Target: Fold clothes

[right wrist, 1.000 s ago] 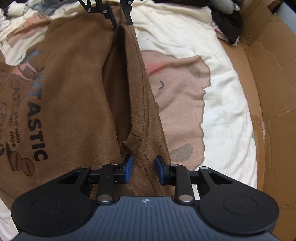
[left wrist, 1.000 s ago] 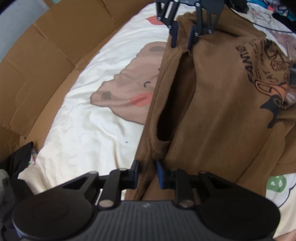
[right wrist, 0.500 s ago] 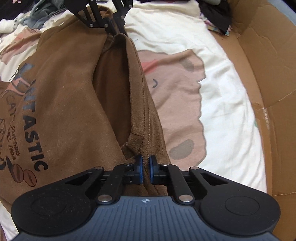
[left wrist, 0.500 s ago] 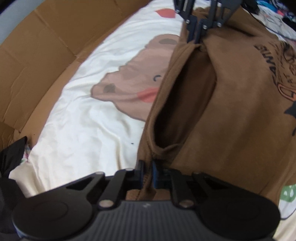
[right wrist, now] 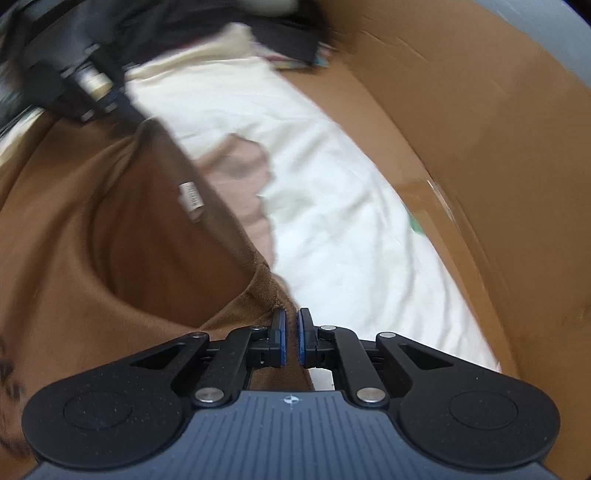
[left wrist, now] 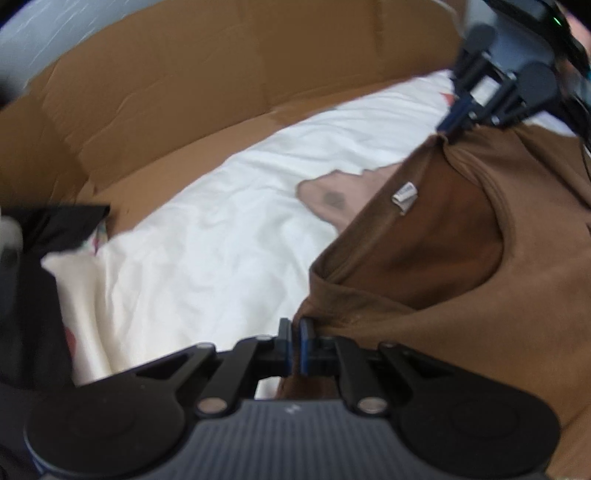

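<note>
A brown T-shirt [left wrist: 461, 295] with dark print lies on a white sheet; its neck opening gapes and shows a small grey label [left wrist: 404, 194]. My left gripper [left wrist: 295, 339] is shut on the shirt's shoulder edge at one end of the neckline. At the top right of the left wrist view, my right gripper [left wrist: 456, 123] pinches the other end. In the right wrist view, my right gripper [right wrist: 291, 341] is shut on the brown T-shirt [right wrist: 92, 295] at its shoulder, and my left gripper [right wrist: 125, 110] holds the far end, blurred. The label [right wrist: 192, 197] shows here too.
The white sheet [left wrist: 207, 243] with a pinkish-brown cartoon print [left wrist: 332, 199] covers the surface. Cardboard walls [left wrist: 184, 103] curve along its side, also cardboard [right wrist: 480, 166] at the right. Dark clothing [left wrist: 33, 258] is heaped at the left edge, and more dark clothing [right wrist: 258, 29] lies at the top.
Both grippers closed on the shirt's shoulder edges, then rolled and moved sideways, pulling the neckline open so that the inside label shows. Both views are now blurred by motion.
</note>
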